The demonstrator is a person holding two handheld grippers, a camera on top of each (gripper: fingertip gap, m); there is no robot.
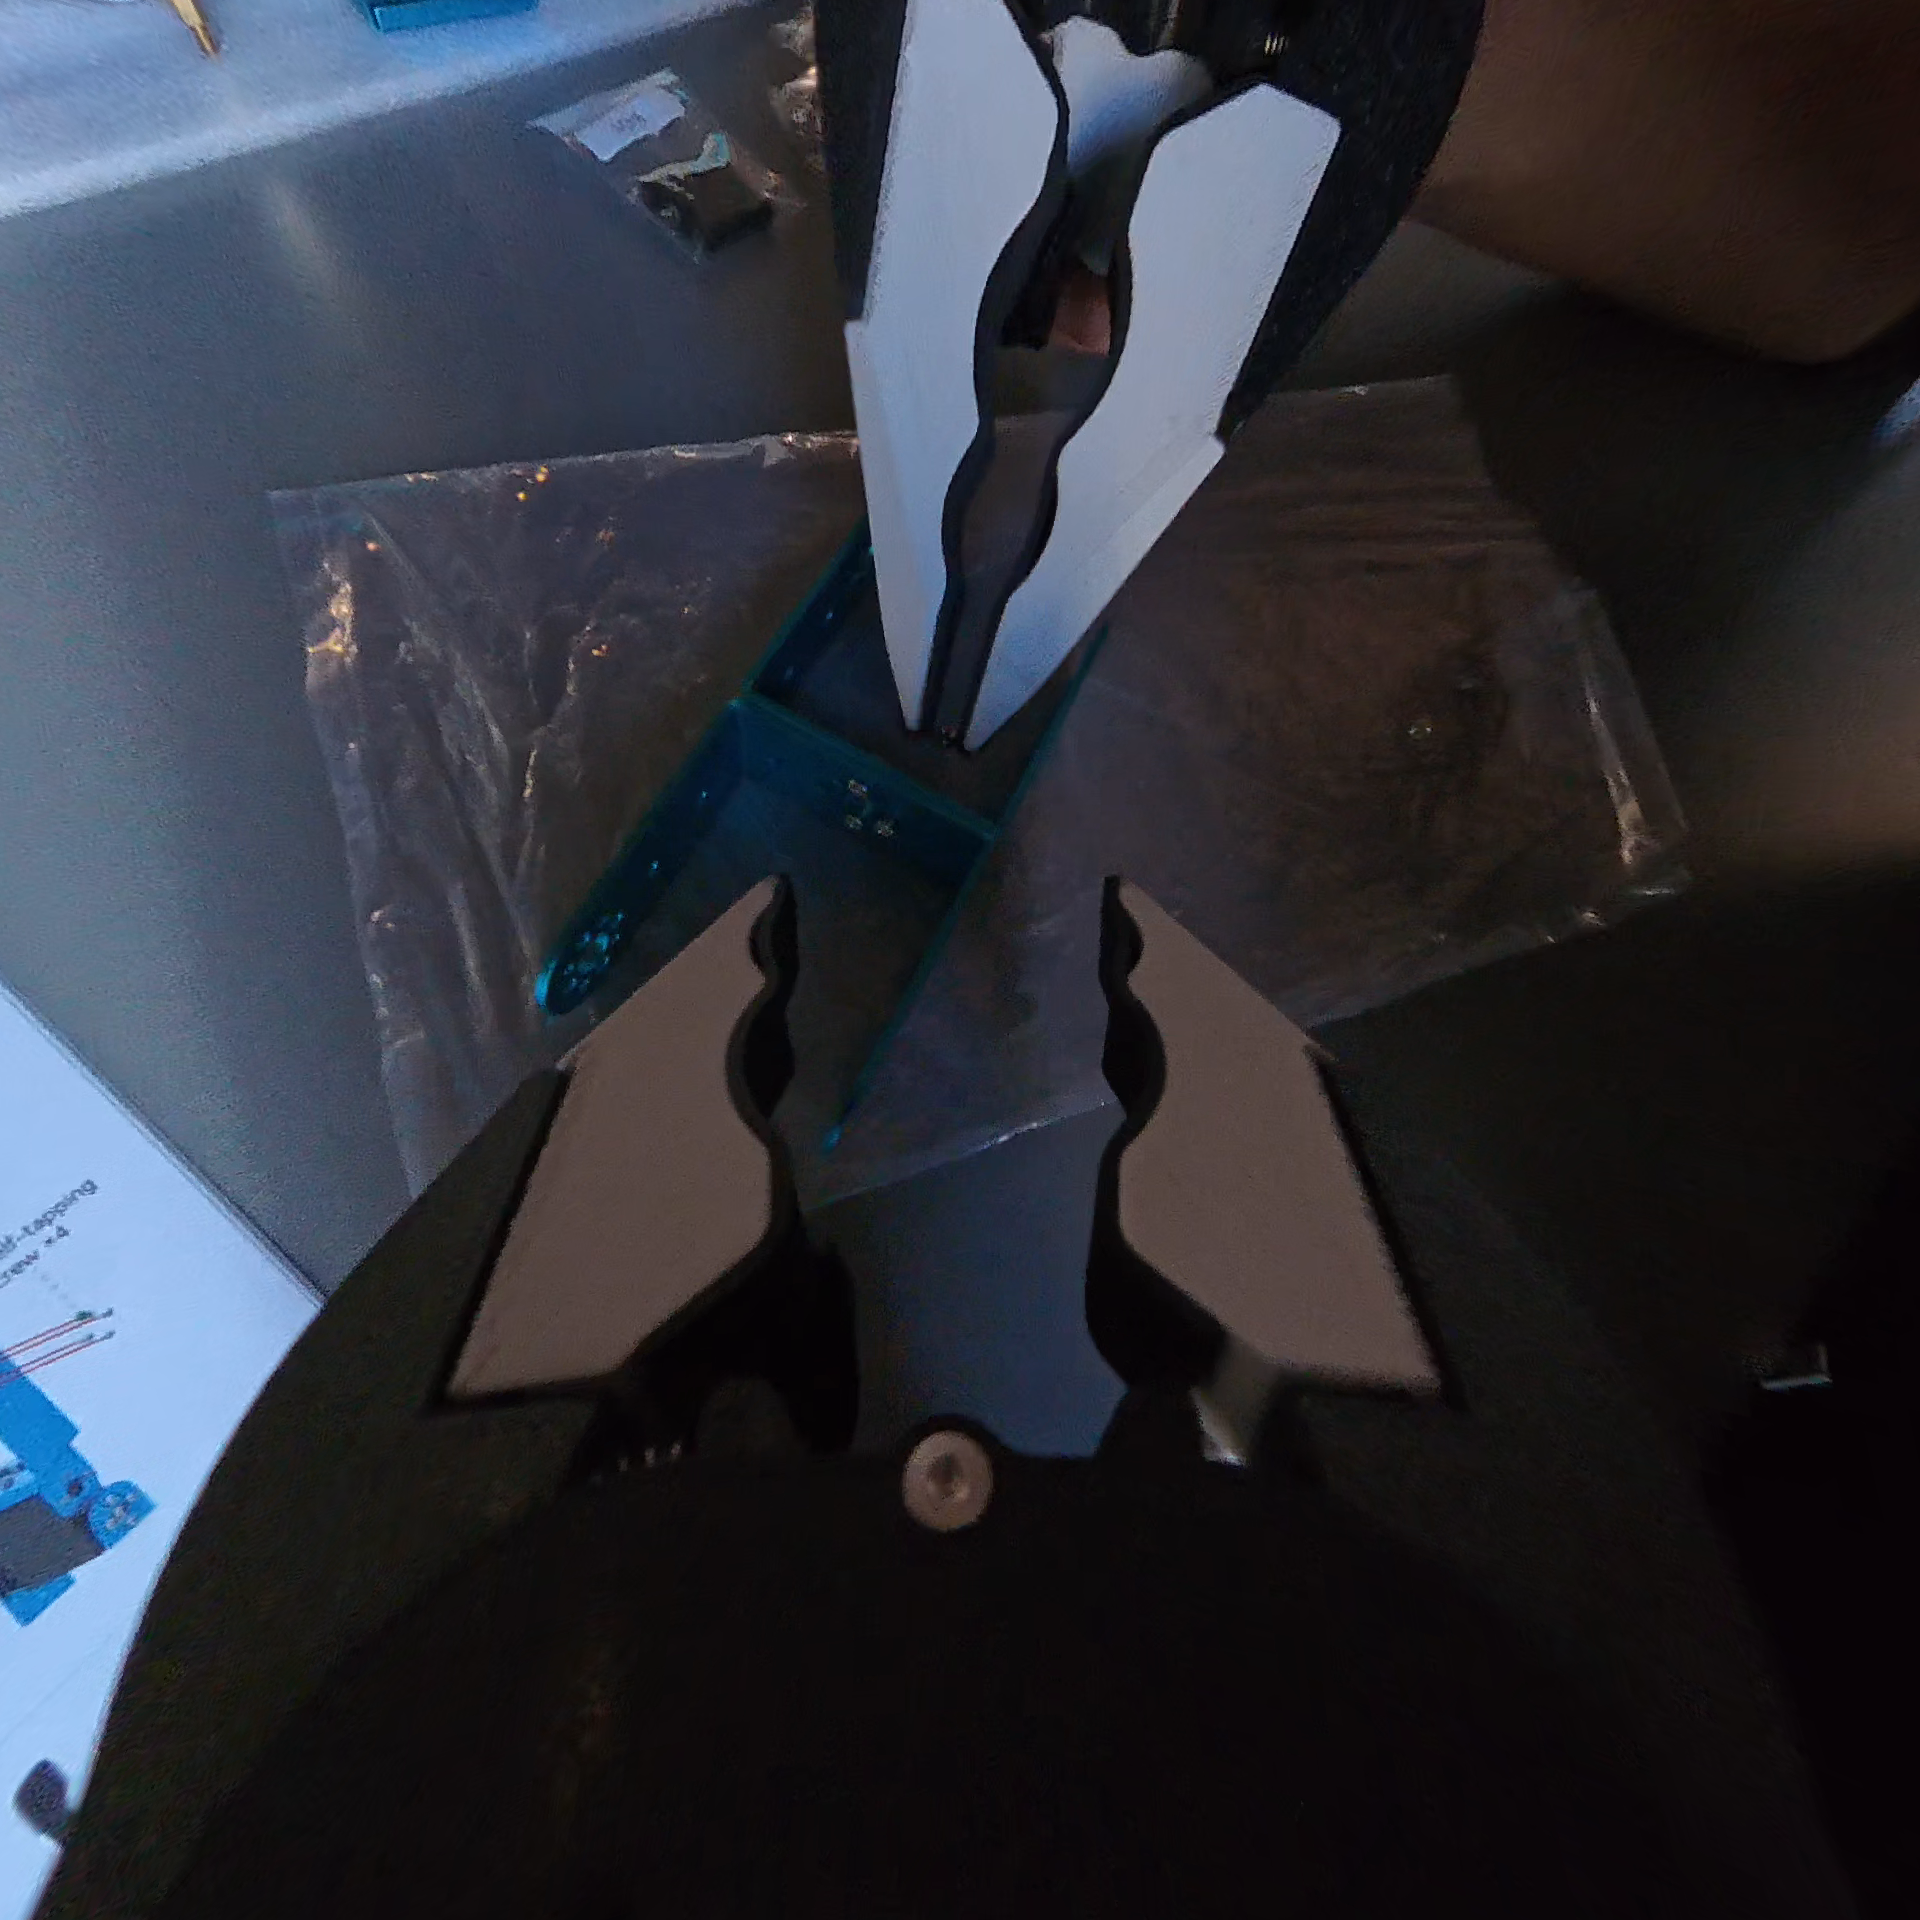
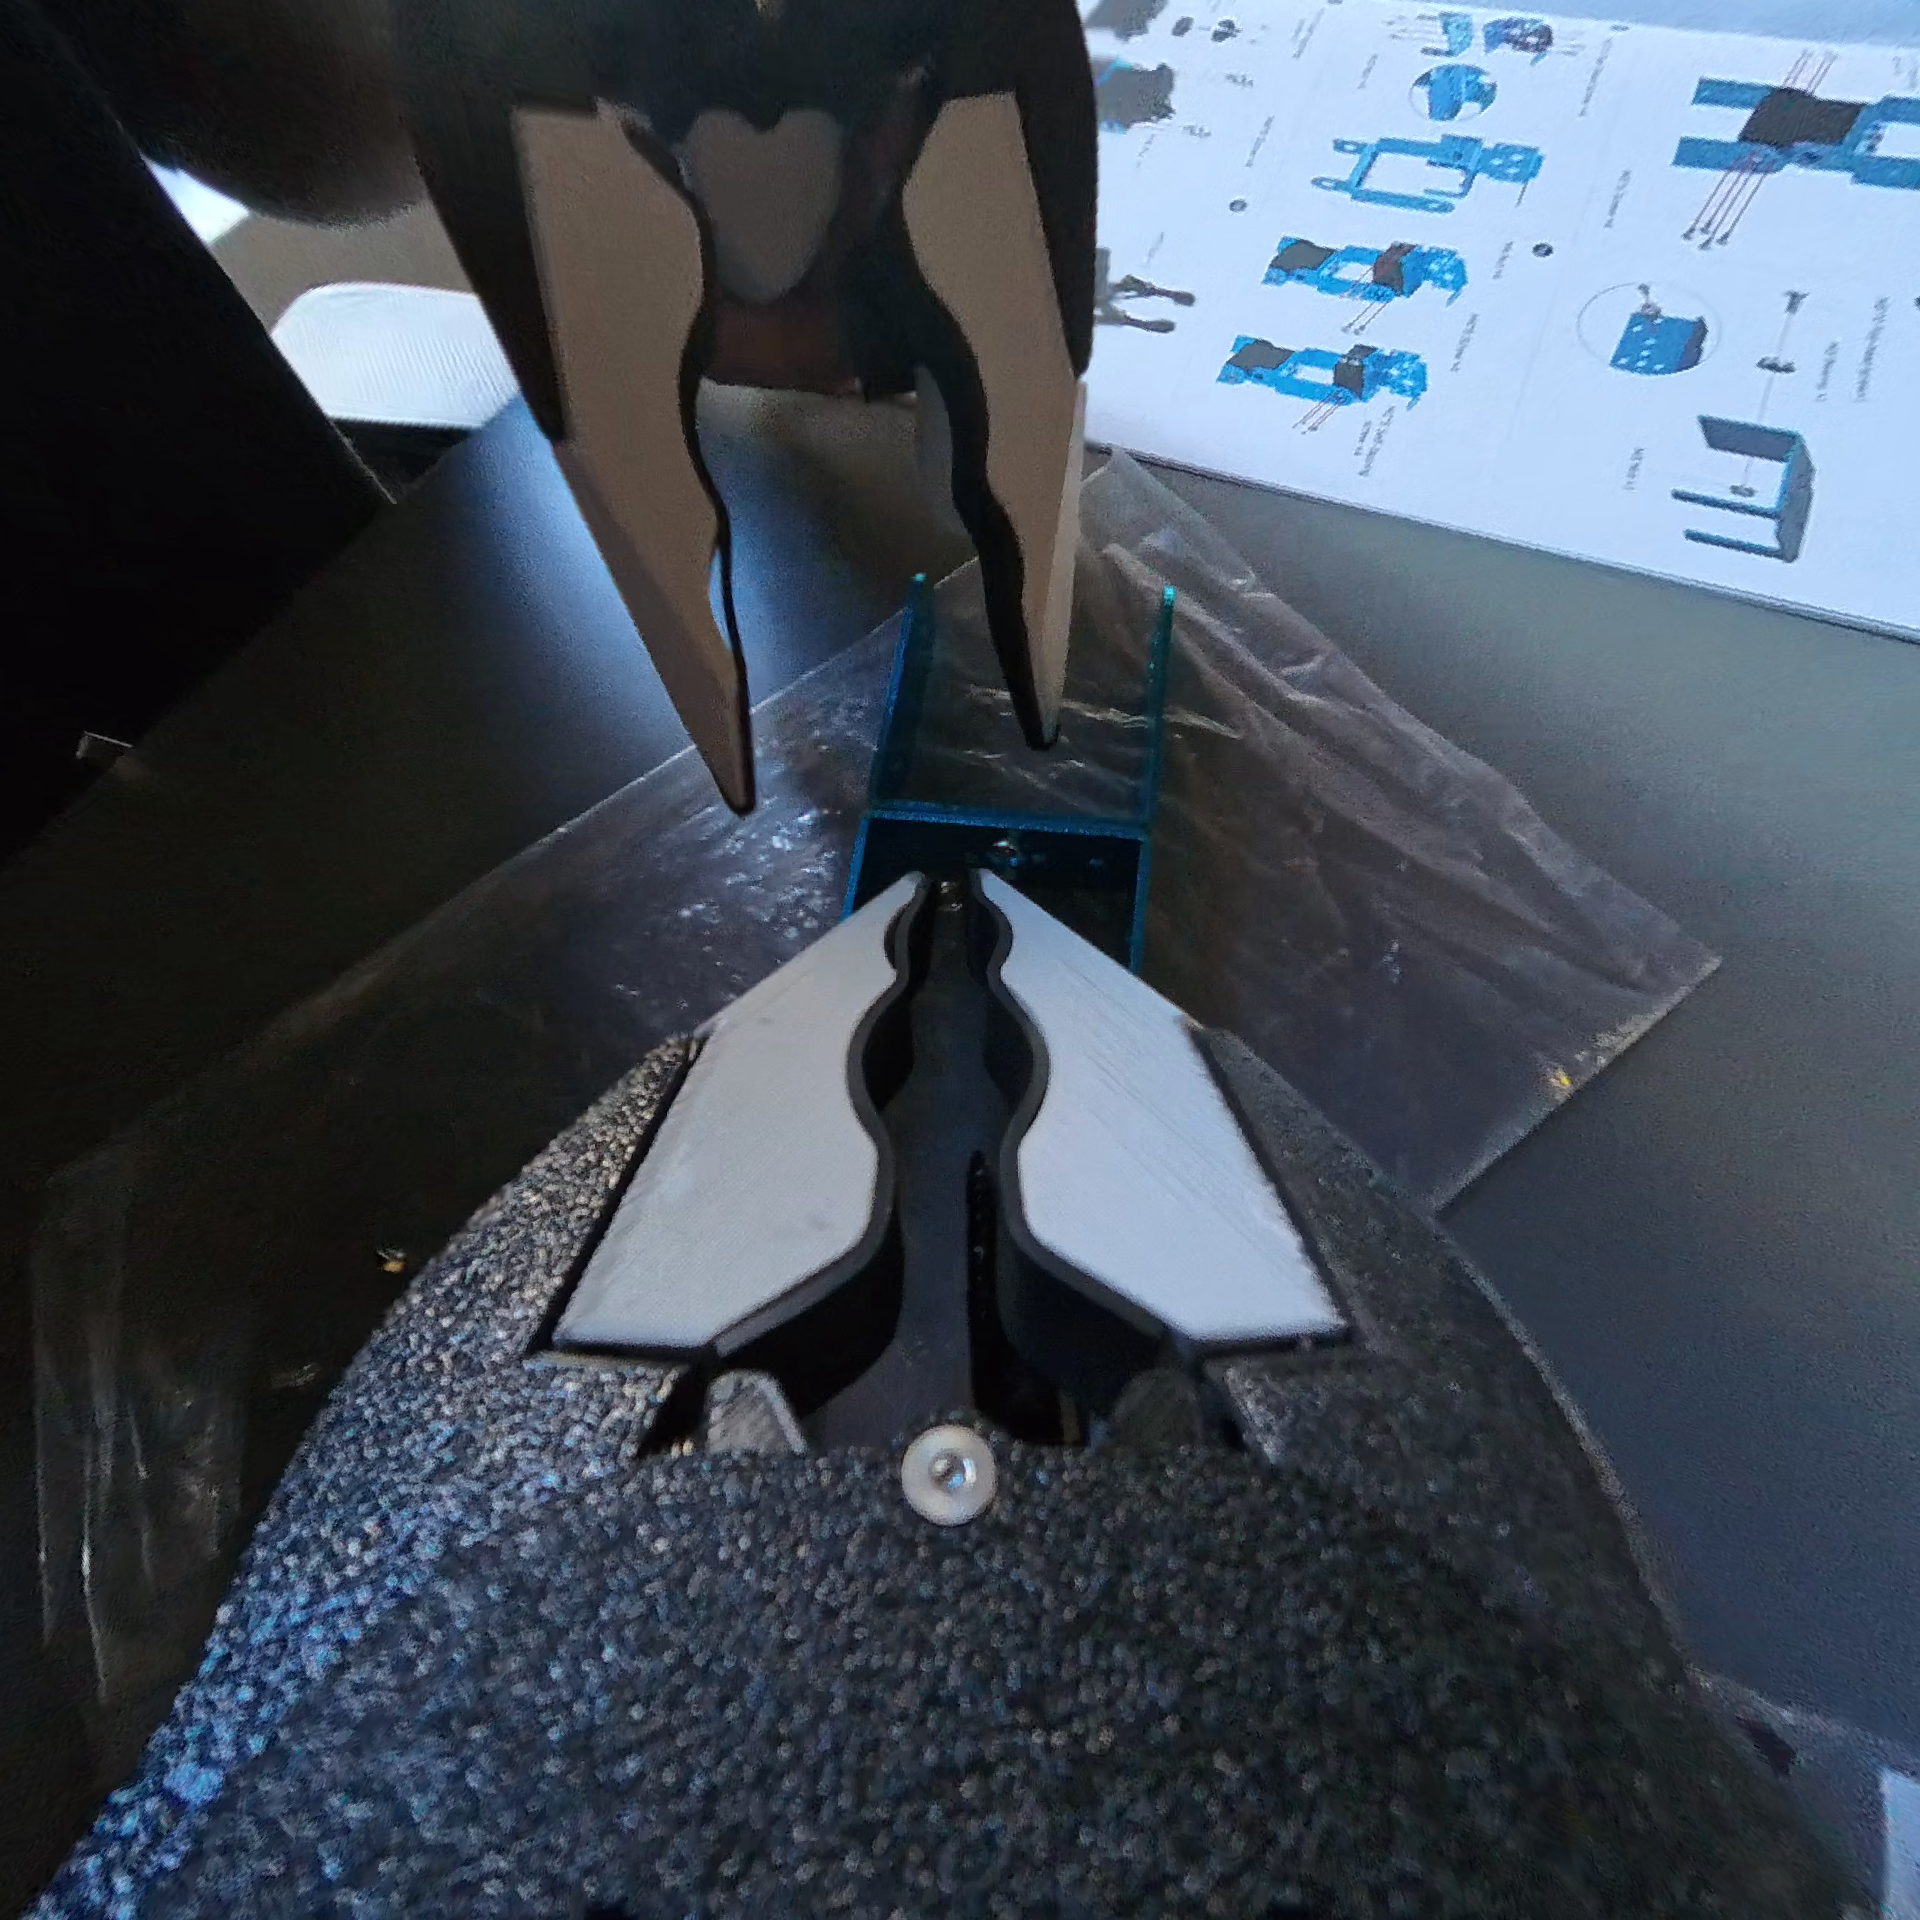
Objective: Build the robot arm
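Observation:
A blue metal bracket [image 1: 790, 769] with two upright side walls and a cross wall stands on a clear plastic bag [image 1: 1351, 675] on the dark table. My left gripper [image 1: 945, 894] is open and straddles one side wall, one finger inside the bracket and one outside. My right gripper [image 2: 951, 883] is shut on a small screw [image 2: 949, 889] and holds it at the bracket's cross wall [image 2: 1049, 862]. The right gripper also shows in the left wrist view [image 1: 940, 732], coming down from the top. The left gripper shows open in the right wrist view [image 2: 894, 769].
A white instruction sheet with blue drawings lies beside the bag [image 2: 1507, 260] and at the left edge of the left wrist view [image 1: 62, 1351]. A small bag of parts [image 1: 665, 156] lies farther back. A black box [image 2: 104, 416] stands at the left. Both grippers' tips are close together, under 4 cm apart.

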